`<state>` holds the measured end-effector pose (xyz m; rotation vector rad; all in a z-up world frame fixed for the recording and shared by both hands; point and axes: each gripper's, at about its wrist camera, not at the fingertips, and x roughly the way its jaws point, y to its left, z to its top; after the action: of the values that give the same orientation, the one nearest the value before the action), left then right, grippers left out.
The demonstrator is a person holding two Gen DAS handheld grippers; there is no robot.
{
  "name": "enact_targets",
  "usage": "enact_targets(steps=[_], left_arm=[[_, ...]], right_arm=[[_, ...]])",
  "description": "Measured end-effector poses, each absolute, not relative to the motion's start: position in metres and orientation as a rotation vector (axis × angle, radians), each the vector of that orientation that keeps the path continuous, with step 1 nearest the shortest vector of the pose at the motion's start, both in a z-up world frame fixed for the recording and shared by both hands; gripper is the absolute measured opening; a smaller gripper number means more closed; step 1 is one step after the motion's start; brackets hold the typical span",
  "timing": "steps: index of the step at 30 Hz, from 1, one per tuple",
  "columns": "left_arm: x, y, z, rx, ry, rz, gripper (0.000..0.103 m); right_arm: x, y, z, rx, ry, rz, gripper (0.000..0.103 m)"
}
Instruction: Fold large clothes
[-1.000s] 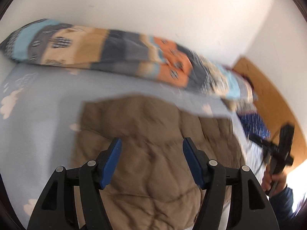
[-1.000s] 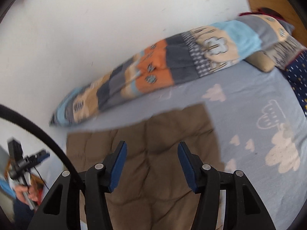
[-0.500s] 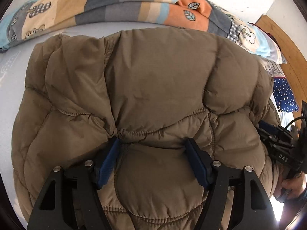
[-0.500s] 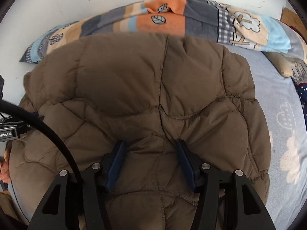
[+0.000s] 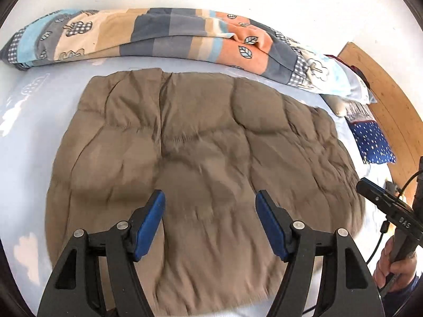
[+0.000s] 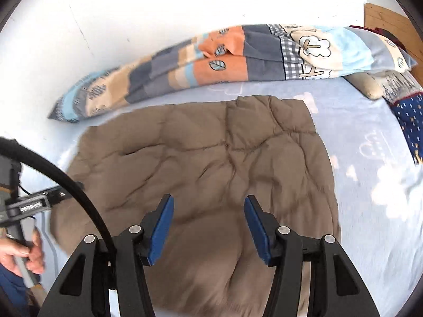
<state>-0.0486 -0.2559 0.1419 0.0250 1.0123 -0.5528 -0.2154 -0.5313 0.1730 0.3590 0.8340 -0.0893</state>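
Observation:
A brown quilted puffer jacket [image 5: 201,153] lies flat on a light blue bed sheet [image 5: 29,142]; it also shows in the right wrist view [image 6: 206,163]. My left gripper [image 5: 210,224] is open and empty, hovering above the jacket's near part. My right gripper [image 6: 208,232] is open and empty, also above the jacket's near part. The right gripper's body shows at the right edge of the left wrist view [image 5: 388,208], the left gripper's at the left edge of the right wrist view [image 6: 34,203].
A long patchwork pillow [image 5: 169,39] lies along the white wall behind the jacket, also in the right wrist view [image 6: 238,58]. A navy dotted cloth [image 5: 374,142] and a wooden headboard [image 5: 388,100] are at the right. A black cable [image 6: 68,185] crosses the right wrist view.
Half a second ago both grippers were pressed down into the puffy jacket. Both have since lifted and pulled back, jaws open, and the jacket lies flatter.

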Motion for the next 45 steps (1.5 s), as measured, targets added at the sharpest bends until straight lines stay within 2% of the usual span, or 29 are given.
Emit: enact_targets(steps=[8,11,14,24,29,37,45], left_arm=[[-0.116,-0.261,0.131,0.020,0.965,-0.502,0.071],[-0.110,-0.271,0.112,0.077,0.970,-0.471,0.070],[-0.103,-0.273,0.100,0.082,0.978,-0.464,0.071],[-0.093,-0.291,0.075,0.190,1.020,-0.443,0.073],[-0.098,-0.289,0.084,0.165,0.981,-0.447,0.073],[-0.105,-0.282,0.102,0.183,0.902,-0.434,0.073],[-0.102,-0.280,0.106,0.228,0.859,-0.394,0.073]], right_arm=[[-0.246,-0.478,0.184,0.353,0.806,-0.057,0.060],[-0.233,-0.464,0.174,0.345,0.808,-0.022,0.059],[-0.215,-0.453,0.158,0.289,0.842,-0.021,0.047],[-0.176,-0.447,0.104,0.198,0.997,-0.043,0.048],[-0.177,-0.453,0.111,0.234,0.977,-0.029,0.048],[-0.205,-0.493,0.150,0.374,0.844,-0.076,0.048],[-0.217,-0.534,0.151,0.425,0.848,-0.207,0.048]])
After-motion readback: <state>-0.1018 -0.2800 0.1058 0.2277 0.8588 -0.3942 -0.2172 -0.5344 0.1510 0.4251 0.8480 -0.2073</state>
